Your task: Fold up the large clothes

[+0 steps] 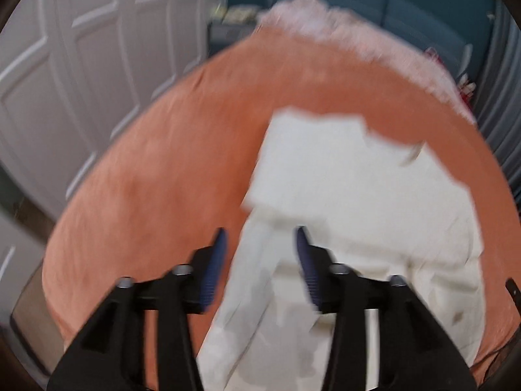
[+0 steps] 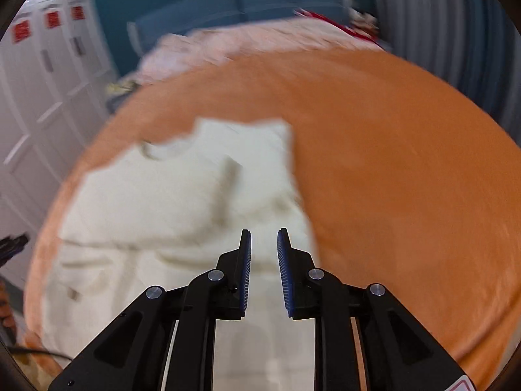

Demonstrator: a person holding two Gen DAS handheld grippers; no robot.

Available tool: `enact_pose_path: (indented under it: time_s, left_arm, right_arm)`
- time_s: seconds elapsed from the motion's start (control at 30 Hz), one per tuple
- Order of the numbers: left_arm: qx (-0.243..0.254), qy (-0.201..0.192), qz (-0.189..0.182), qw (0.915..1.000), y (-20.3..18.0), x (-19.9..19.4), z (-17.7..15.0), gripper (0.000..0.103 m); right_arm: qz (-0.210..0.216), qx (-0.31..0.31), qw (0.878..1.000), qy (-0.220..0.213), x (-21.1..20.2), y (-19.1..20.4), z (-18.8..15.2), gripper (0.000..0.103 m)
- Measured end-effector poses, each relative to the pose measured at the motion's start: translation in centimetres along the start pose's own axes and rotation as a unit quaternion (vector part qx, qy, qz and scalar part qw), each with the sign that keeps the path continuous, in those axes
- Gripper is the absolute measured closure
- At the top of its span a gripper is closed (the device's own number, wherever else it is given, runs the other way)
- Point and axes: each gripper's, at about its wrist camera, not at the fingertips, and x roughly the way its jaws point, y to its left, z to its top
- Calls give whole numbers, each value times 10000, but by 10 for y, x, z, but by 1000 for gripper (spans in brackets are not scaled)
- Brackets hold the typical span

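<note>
A cream-white garment (image 1: 351, 195) lies spread on an orange bedcover (image 1: 156, 169), filling the lower right of the left wrist view and the lower left of the right wrist view. The left gripper (image 1: 260, 238) hangs above it, fingers (image 1: 216, 260) parted and empty. The right gripper (image 2: 263, 238) also hangs over the cloth, its fingers (image 2: 246, 260) narrowly apart, nothing between them. White panelled doors (image 1: 81, 49) fill the upper left.

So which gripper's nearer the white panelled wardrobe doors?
Left. The left gripper hangs over the cream garment's edge nearest the white panelled wardrobe doors; the right gripper over its opposite edge.
</note>
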Motion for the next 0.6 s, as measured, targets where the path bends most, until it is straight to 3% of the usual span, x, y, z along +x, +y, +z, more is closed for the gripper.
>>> enact_pose_path:
  time_s: [0.1,0.2,0.33,0.37,0.6]
  left_arm:
    - [152,-268,84,9995,-23,18,36,57]
    - [32,-163,-82,9998,-40,57,67,57]
    - [158,-28,33,9999,-69,113,93,57]
    - [211,-3,64,9998,-74,124,98,57]
    - [169,364,137,9991,-76,210,132,57]
  right_arm:
    - [451,-426,9980,-123,28,51,31,84]
    - [772,-719,9944,-81,71,99,53,82]
    - [1138,-844,9899,29,135,152,81,60]
    - [1137,-853,9898,41,137,159,78,59]
    - [1460,-861,9835,629,246,221,122,51]
